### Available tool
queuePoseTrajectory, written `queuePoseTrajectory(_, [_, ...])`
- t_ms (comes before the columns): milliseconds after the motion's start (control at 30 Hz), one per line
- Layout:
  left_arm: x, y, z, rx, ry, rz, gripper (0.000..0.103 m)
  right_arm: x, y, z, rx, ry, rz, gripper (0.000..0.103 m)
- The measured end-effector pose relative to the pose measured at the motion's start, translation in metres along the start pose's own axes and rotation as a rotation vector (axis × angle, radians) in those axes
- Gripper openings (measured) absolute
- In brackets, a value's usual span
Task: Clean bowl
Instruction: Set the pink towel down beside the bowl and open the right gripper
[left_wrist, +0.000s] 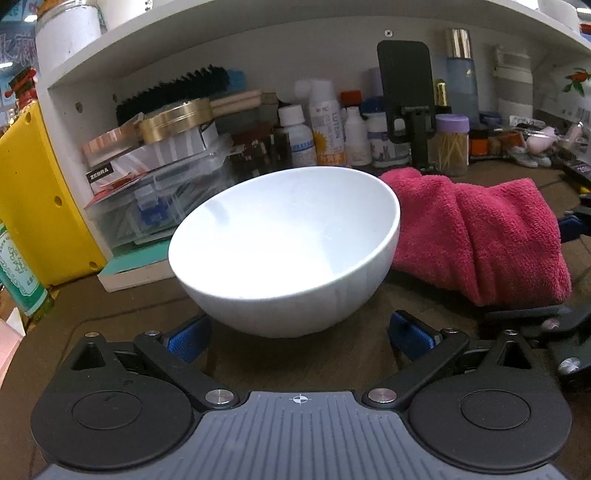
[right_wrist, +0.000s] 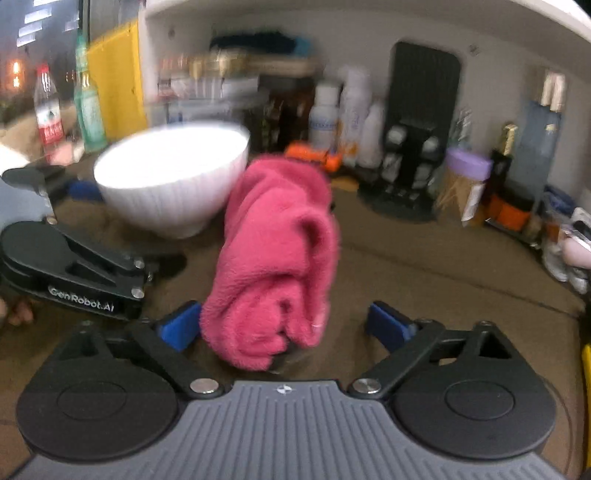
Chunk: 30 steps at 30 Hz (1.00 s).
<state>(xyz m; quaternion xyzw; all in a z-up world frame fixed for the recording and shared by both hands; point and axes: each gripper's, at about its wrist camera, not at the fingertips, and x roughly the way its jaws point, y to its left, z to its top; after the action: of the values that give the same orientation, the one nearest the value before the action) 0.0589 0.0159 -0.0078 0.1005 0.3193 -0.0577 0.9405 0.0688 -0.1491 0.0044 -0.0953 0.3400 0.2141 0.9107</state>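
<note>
We look along two handheld grippers toward a cluttered brown tabletop under a white shelf (left_wrist: 258, 33). In the left wrist view, our left gripper (left_wrist: 299, 338) has its jaws spread wide, with blue pads (left_wrist: 186, 341) to either side of a white bowl (left_wrist: 284, 251). The bowl sits just beyond the pads, tilted toward us, and looks bare inside. We cannot tell whether the pads touch it; nothing appears clamped.

Just to the right of the bowl lies a folded pink towel (left_wrist: 480, 236), its near edge touching the bowl's side. In the right wrist view, which is blurred, our right gripper (right_wrist: 284, 326) also stands wide, and the pink towel (right_wrist: 277, 266) lies bunched on the table between its blue pads (right_wrist: 177, 328). The left pad is right against the cloth, the right pad stands apart from it, so the towel is not squeezed. The bowl (right_wrist: 170, 184) appears far and to the left there, beside the towel.

Along the far wall stand bottles (left_wrist: 327, 122), a black phone stand (left_wrist: 410, 103) and a purple-lidded jar (left_wrist: 452, 144). A yellow panel (left_wrist: 33, 192) rises at the far left.
</note>
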Motion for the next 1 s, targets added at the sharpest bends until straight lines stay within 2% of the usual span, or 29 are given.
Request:
queuePoseTrajectory(100, [0.005, 0.010, -0.001, -0.080, 0.028, -0.038, 0.103, 0.003, 0.003, 0.001, 0.034, 0.008, -0.012, 0.103])
queuePoseTrajectory(167, [0.007, 0.017, -0.003, -0.152, 0.047, -0.059, 0.103, 0.000, 0.009, -0.001, 0.008, -0.008, -0.038, 0.103])
queuePoseTrajectory(300, [0.006, 0.013, -0.003, -0.161, 0.050, -0.034, 0.103, -0.007, 0.036, -0.009, -0.108, -0.062, -0.138, 0.103])
queuePoseTrajectory(400, [0.003, 0.010, -0.004, -0.172, 0.051, -0.022, 0.103, -0.008, 0.045, -0.010, -0.133, -0.081, -0.176, 0.103])
queuePoseTrajectory(467, [0.002, 0.010, -0.006, -0.188, 0.052, -0.012, 0.103, -0.007, 0.035, -0.007, -0.091, -0.065, -0.138, 0.103])
queuePoseTrajectory(600, [0.003, 0.010, -0.005, -0.212, 0.054, 0.010, 0.103, -0.002, 0.008, -0.004, 0.060, -0.011, 0.000, 0.103])
queuePoseTrajectory(1000, [0.004, 0.013, -0.004, -0.210, 0.056, 0.002, 0.103, 0.000, 0.009, -0.008, 0.050, -0.013, 0.006, 0.103])
